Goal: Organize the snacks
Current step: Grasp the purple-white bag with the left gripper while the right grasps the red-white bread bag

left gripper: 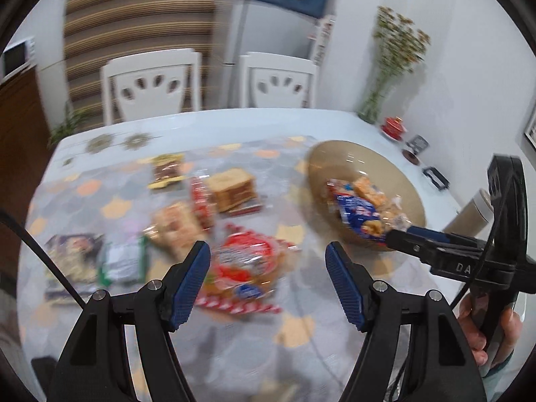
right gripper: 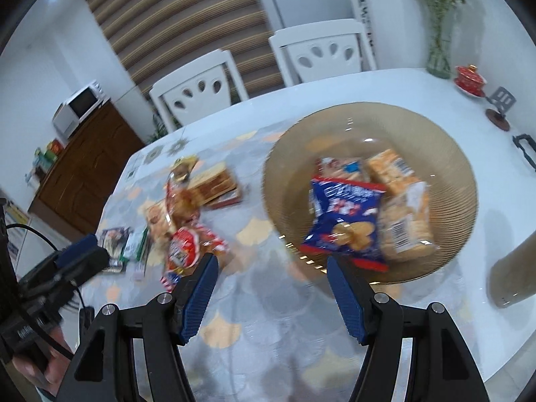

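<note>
A brown glass bowl (right gripper: 445, 154) stands on the table's right side and holds a blue snack bag (right gripper: 345, 217) and several orange-wrapped packs (right gripper: 402, 224); the bowl also shows in the left wrist view (left gripper: 335, 157). Several loose snacks lie on the patterned mat: a red-and-white pack (left gripper: 246, 264), a sandwich-cracker pack (left gripper: 232, 187), a green pack (left gripper: 122, 261). My left gripper (left gripper: 268, 284) is open and empty, just above the red-and-white pack. My right gripper (right gripper: 271, 293) is open and empty, in front of the bowl's near rim.
Two white chairs (left gripper: 150, 80) stand behind the table. A vase of flowers (left gripper: 388, 67), a red cup (left gripper: 395, 125) and small stands sit at the far right. A beige cylinder (right gripper: 512, 274) stands right of the bowl. A wooden cabinet (right gripper: 87, 164) is at left.
</note>
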Demonstrator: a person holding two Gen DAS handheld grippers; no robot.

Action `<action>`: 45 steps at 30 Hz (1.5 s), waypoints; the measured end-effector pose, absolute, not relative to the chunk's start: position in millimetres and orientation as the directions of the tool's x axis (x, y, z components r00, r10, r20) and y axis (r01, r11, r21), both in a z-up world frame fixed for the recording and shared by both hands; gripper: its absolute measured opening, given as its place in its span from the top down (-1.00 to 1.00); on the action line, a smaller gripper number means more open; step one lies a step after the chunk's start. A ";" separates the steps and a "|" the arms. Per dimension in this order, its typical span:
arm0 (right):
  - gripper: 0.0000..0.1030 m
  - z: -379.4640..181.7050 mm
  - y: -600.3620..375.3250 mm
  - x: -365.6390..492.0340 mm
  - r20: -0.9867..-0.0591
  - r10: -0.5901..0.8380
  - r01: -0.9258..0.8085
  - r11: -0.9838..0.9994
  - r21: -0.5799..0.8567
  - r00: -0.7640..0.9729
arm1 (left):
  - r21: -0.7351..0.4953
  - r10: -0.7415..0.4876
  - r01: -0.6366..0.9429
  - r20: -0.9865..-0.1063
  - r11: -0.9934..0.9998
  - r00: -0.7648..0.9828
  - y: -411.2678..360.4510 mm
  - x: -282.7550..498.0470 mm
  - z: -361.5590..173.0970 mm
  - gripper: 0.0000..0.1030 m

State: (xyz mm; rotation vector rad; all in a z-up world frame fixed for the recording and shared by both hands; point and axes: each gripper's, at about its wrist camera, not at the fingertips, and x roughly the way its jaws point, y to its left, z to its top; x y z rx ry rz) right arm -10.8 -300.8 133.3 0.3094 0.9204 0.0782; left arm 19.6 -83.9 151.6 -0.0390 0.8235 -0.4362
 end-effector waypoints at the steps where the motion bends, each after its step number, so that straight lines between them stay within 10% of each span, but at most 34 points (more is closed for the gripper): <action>1: -0.27 132.5 -297.5 -10.9 -0.771 0.203 0.058 0.953 0.296 0.603 | -0.208 -0.379 0.335 -0.700 0.919 0.605 -69.7 19.4 152.2 -0.35; 23: -0.47 59.7 -195.2 31.8 -0.823 0.407 0.012 0.894 0.448 0.396 | -0.216 -0.176 -0.007 -0.816 0.976 0.551 117.1 70.5 86.0 -0.55; 45: -0.67 32.5 -174.8 68.3 -0.831 0.328 0.112 0.902 0.417 0.450 | -0.017 -0.043 0.055 -0.862 0.998 0.506 90.5 120.2 34.6 -0.68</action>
